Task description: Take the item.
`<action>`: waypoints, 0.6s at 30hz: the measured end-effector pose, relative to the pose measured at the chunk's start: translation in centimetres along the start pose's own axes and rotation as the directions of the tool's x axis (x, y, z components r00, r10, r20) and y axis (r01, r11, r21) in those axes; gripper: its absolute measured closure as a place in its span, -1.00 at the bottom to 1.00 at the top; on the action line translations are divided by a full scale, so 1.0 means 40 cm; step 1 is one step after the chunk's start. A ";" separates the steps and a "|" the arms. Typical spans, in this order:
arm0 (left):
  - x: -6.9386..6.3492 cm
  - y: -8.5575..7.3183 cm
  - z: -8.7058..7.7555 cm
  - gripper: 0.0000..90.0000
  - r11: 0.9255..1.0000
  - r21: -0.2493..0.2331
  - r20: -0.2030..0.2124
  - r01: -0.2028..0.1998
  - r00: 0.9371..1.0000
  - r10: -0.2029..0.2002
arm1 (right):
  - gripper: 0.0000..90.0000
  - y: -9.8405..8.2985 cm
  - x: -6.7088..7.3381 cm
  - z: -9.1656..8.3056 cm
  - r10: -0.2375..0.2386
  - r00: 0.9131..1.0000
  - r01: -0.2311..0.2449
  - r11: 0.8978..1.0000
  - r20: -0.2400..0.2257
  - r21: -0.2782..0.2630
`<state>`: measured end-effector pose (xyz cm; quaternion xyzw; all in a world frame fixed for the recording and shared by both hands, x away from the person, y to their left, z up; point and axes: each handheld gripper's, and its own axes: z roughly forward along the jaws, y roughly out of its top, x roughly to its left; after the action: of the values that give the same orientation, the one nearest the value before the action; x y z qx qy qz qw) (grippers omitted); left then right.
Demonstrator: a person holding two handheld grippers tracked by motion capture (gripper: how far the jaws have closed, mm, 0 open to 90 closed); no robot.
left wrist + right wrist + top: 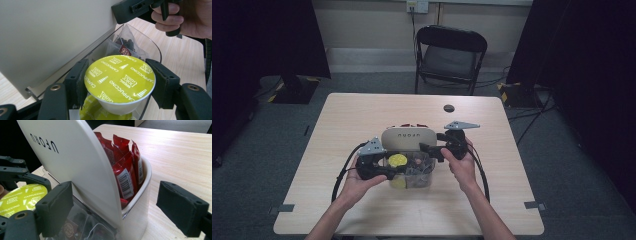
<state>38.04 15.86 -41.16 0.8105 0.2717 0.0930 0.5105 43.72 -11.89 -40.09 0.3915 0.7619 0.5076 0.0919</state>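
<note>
A storage box stands mid-table with its white lid (408, 136) (75, 162) tilted up. My left gripper (397, 164) (120, 83) is shut on a yellow-topped cappuccino capsule (120, 77) (398, 160) (22, 197), held just above the box's clear front compartment (152, 47). A second yellow capsule (100, 111) and a pyramid tea bag (125, 47) lie in that compartment. My right gripper (428, 150) (118, 207) is open. One pad (55, 205) sits against the lid's front face; the other (182, 210) hangs free beside the box. Red packets (125, 170) fill the rear compartment.
The light wooden table (362, 115) has a round cable hole (448, 108) behind the box. A black folding chair (451, 55) stands beyond the far edge. Dark curtains hang at both sides. Cables trail from both grippers toward the near edge.
</note>
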 end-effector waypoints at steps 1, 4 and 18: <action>0.000 0.001 -0.003 -0.16 1.000 0.002 -0.004 -0.005 1.000 0.005 | -0.71 0.000 0.000 0.000 0.000 1.000 0.000 1.000 0.001 0.000; 0.000 0.001 -0.010 -0.16 1.000 -0.004 -0.008 0.002 1.000 -0.002 | -0.71 0.000 -0.001 -0.001 0.001 1.000 -0.001 1.000 0.000 -0.001; 0.001 0.014 -0.057 -0.16 0.999 -0.038 -0.028 -0.010 1.000 0.009 | -0.73 0.001 -0.002 0.001 0.004 1.000 -0.004 1.000 -0.001 0.001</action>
<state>37.31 17.47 -39.64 0.8006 0.2733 0.1119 0.5214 43.80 -11.90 -40.10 0.3926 0.7614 0.5078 0.0905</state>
